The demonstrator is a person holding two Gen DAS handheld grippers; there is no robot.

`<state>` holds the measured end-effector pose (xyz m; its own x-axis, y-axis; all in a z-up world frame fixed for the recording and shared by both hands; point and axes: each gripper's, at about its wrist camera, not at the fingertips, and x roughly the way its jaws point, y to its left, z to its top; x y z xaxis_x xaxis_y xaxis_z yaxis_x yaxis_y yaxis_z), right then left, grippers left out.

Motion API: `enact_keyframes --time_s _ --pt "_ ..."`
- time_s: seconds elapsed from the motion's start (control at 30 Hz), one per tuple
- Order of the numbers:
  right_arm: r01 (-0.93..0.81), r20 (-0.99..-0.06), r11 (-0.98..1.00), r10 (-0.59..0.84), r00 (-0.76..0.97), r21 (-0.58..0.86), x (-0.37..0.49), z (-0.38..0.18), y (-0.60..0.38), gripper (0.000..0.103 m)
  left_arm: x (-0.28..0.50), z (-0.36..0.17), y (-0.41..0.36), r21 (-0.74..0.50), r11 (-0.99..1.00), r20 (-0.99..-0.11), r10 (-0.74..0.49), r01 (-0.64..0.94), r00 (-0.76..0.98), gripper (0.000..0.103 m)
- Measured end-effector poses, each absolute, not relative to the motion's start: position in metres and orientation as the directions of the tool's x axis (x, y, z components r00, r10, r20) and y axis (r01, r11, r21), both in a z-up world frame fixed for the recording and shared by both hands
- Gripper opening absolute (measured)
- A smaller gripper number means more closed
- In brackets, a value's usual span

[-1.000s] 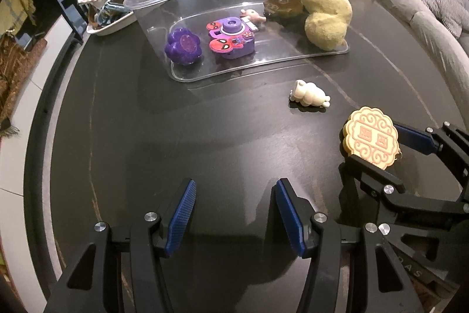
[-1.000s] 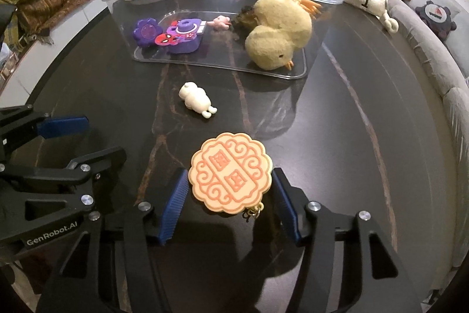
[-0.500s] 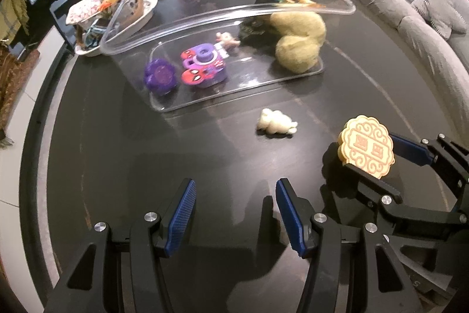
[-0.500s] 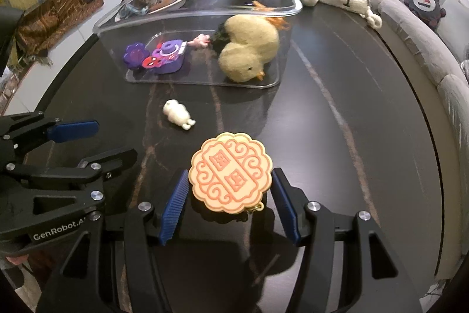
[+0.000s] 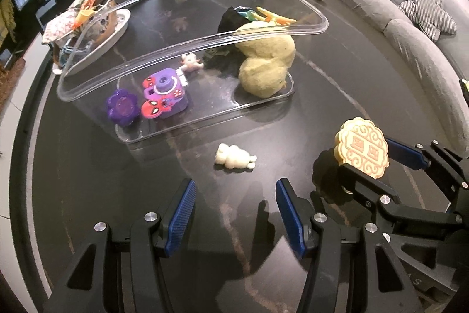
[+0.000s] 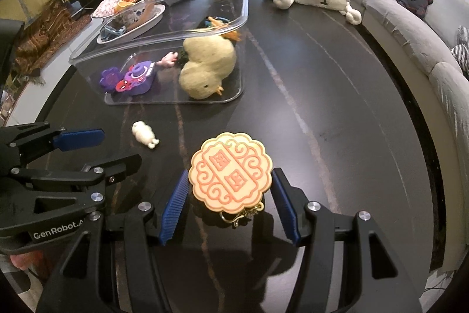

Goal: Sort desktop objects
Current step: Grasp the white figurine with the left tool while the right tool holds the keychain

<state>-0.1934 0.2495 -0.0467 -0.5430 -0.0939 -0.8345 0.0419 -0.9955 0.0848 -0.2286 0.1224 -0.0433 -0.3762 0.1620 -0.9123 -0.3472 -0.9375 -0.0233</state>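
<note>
Mooncake-shaped yellow rubber charm with orange swirls is pinched by its rim in the right gripper, up off the dark round table.

It looks light, flat and a bit bendy, so squeezing its two side edges should work. The left gripper is wide open, holding nothing. A small white toy figure lies near the clear plastic box, toward the table's middle.

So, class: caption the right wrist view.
Right gripper holds mooncake charm above dark table, facing clear toy bin.
</note>
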Motion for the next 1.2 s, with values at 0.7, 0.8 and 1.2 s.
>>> enact_keyframes --time_s 0.7,0.8,1.2 --pt "0.030 -0.844 -0.996 -0.091 -0.528 0.088 -0.215 -0.065 0.263 0.054 -0.259 -0.068 0.130 -0.043 -0.933 -0.911 0.184 -0.357 -0.370 0.053" --pt "0.034 -0.846 -0.995 -0.097 -0.524 0.093 -0.216 -0.067 0.263 0.054 -0.259 -0.070 0.129 -0.048 -0.933 -0.910 0.188 -0.357 -0.370 0.053" --pt "0.037 -0.852 -0.993 -0.112 -0.512 0.108 -0.216 -0.072 0.261 0.054 -0.260 -0.073 0.132 -0.022 -0.923 -0.909 0.179 -0.384 -0.377 0.033"
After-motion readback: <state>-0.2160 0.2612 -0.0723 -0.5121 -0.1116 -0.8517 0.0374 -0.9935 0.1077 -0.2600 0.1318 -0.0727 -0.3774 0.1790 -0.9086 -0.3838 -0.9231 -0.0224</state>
